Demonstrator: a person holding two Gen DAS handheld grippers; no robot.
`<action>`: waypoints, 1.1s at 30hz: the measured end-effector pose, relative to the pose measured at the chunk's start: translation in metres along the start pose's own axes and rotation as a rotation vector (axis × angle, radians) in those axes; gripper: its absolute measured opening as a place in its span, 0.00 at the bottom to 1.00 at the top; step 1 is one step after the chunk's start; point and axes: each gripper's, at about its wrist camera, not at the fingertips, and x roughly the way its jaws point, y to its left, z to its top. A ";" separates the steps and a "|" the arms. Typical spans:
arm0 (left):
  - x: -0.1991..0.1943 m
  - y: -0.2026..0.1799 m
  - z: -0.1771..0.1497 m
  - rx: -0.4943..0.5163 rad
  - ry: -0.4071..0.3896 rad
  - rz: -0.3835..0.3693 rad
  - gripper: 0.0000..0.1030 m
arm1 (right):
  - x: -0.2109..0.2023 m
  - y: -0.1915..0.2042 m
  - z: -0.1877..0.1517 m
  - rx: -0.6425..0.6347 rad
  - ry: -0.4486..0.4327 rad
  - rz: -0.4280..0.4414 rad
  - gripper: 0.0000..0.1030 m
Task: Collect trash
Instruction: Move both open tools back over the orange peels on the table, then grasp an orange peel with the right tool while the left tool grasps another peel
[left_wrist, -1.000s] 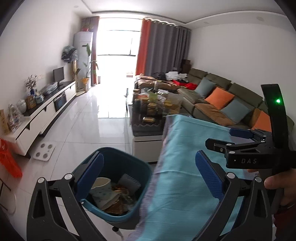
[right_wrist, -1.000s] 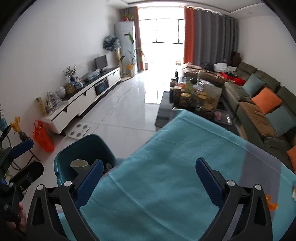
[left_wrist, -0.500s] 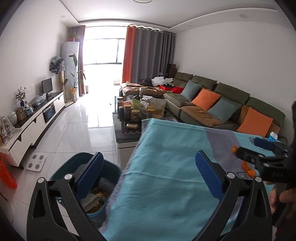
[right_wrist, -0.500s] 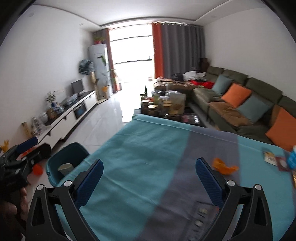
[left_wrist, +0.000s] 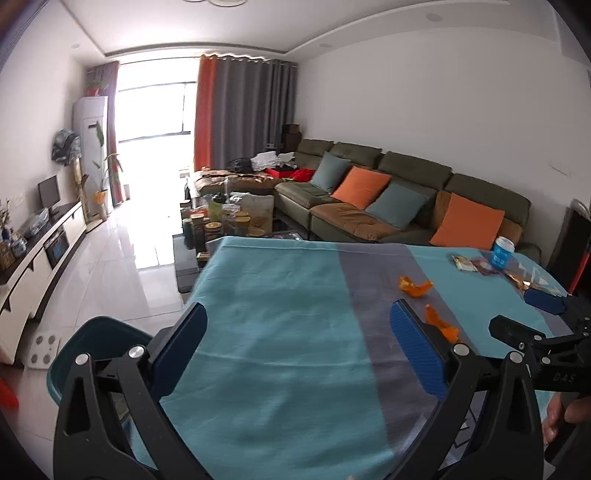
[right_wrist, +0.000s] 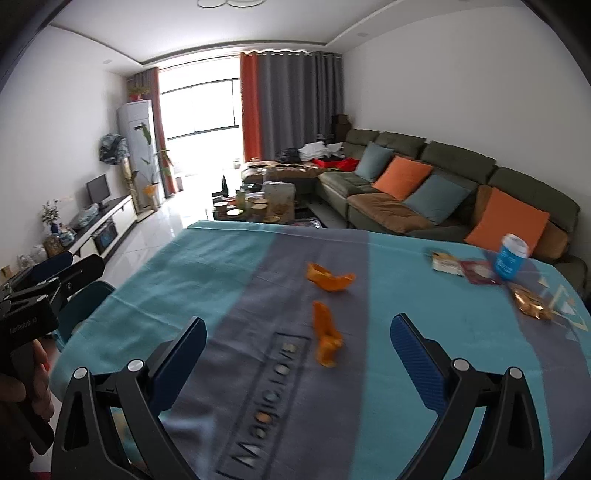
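Two orange peel pieces lie on the grey stripe of the teal tablecloth (right_wrist: 221, 258): a curled one (right_wrist: 330, 280) farther off and a long one (right_wrist: 325, 334) nearer. My right gripper (right_wrist: 295, 343) hangs open above the table with the long peel between and just beyond its fingers. My left gripper (left_wrist: 297, 341) is open and empty over the table's left part; the peels (left_wrist: 413, 286) (left_wrist: 441, 326) lie to its right. A teal bin (left_wrist: 92, 339) stands on the floor at the table's left edge. A blue cup (right_wrist: 511, 256), wrappers (right_wrist: 448, 264) and a gold wrapper (right_wrist: 532, 304) sit far right.
A green sofa (right_wrist: 424, 184) with orange and teal cushions runs along the right wall. A cluttered coffee table (left_wrist: 225, 221) stands beyond the table. A white TV cabinet (left_wrist: 33, 251) lines the left wall, with a white scale (left_wrist: 44, 350) on the tiled floor.
Both views have swung from the bin up and right onto the table. The bin slid to the left edge, and the peels and the cup came into view.
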 end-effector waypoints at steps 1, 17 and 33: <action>0.002 -0.003 0.000 0.003 0.005 -0.009 0.95 | -0.001 -0.006 -0.003 0.008 0.003 -0.006 0.93; 0.061 -0.031 0.009 0.055 0.081 -0.091 0.95 | 0.067 -0.034 -0.019 0.074 0.173 -0.005 0.85; 0.128 -0.056 0.029 0.087 0.134 -0.165 0.95 | 0.122 -0.042 -0.020 0.100 0.339 0.066 0.46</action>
